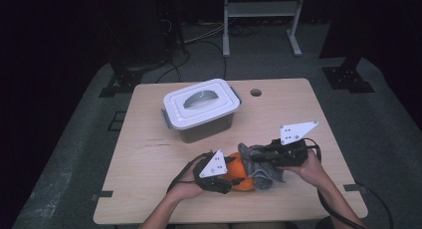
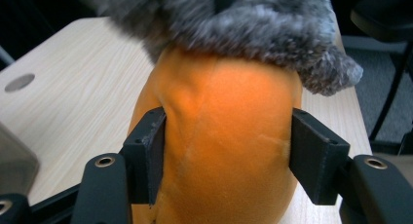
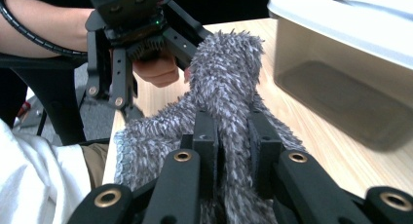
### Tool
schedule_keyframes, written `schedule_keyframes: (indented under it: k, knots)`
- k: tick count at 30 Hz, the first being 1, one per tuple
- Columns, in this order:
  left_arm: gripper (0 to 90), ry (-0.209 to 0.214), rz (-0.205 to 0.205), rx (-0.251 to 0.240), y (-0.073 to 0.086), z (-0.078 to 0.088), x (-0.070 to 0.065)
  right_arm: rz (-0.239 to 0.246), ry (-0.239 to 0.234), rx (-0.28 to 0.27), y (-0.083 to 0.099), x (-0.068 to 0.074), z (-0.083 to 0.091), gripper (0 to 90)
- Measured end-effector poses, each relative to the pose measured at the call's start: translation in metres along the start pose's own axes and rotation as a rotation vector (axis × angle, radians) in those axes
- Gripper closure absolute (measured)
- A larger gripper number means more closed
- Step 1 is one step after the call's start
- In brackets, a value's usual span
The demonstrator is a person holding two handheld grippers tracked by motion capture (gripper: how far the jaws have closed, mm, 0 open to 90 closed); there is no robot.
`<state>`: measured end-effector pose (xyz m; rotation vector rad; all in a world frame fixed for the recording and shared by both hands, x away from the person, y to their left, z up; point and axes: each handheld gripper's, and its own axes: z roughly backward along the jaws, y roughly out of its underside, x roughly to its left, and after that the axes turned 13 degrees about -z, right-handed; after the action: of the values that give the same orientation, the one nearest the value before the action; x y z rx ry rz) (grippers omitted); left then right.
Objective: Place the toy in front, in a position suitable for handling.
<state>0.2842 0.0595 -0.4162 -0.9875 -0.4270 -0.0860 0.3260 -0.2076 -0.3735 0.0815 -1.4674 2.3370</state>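
Observation:
A soft orange object (image 1: pixel 240 167) lies near the table's front edge, partly under a grey fuzzy cloth (image 1: pixel 261 175). My left gripper (image 1: pixel 236 179) comes in from the left, and its two black jaws clamp the orange object (image 2: pixel 224 102) on both sides; the left pad dents it. The cloth (image 2: pixel 253 24) drapes over the object's far end. My right gripper (image 1: pixel 260 157) reaches in from the right and is shut on a raised fold of the cloth (image 3: pixel 224 73), pinched between its pads (image 3: pixel 207 136). How far the orange object runs under the cloth is hidden.
A translucent box with a white handled lid (image 1: pixel 201 107) stands shut behind the two grippers, and its wall (image 3: pixel 341 87) is close beside the right gripper. The wooden table (image 1: pixel 149 154) has a round hole (image 1: pixel 256 92) near its back edge. A metal stand is behind it on the floor.

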Motion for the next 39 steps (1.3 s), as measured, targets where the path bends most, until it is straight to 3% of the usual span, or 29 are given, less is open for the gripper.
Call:
schedule_keyframes:
  k: [5,9,13,16,19,22,27,32,36,39]
  knots:
    - [35.9,0.025,-0.043,-0.014,0.008,0.006,0.000,-0.026,-0.005,0.008,0.003,-0.008,-0.003,77.0]
    - [36.0,0.032,-0.035,-0.020,0.010,0.007,0.002,-0.070,0.006,-0.010,0.014,-0.015,0.003,77.1]
    - [35.9,0.043,-0.079,-0.023,0.006,0.003,-0.003,-0.043,-0.016,-0.009,0.007,-0.008,-0.003,77.1]
    - [35.9,0.038,-0.079,-0.024,0.008,0.006,-0.002,-0.026,-0.016,0.007,0.000,-0.007,-0.009,77.0]
    - [36.4,0.038,-0.076,-0.031,0.012,0.009,0.000,-0.050,-0.005,0.013,0.004,-0.012,-0.007,77.1]
    - [36.5,0.034,-0.055,-0.035,0.014,0.011,0.003,-0.082,0.013,0.012,0.014,-0.018,-0.003,77.1]
    - [37.2,-0.005,0.031,-0.034,0.016,0.014,0.010,-0.116,0.017,-0.014,0.030,-0.018,0.008,77.1]
    - [37.4,-0.059,0.109,0.000,0.012,0.008,0.014,-0.088,-0.017,-0.036,0.028,-0.007,0.011,77.0]
    - [37.4,-0.067,0.112,0.030,0.003,0.003,0.012,-0.029,-0.022,-0.026,0.012,0.003,0.002,77.0]
    - [38.0,-0.088,0.125,0.036,0.004,0.006,0.014,-0.021,-0.014,-0.024,0.010,0.002,-0.001,77.1]
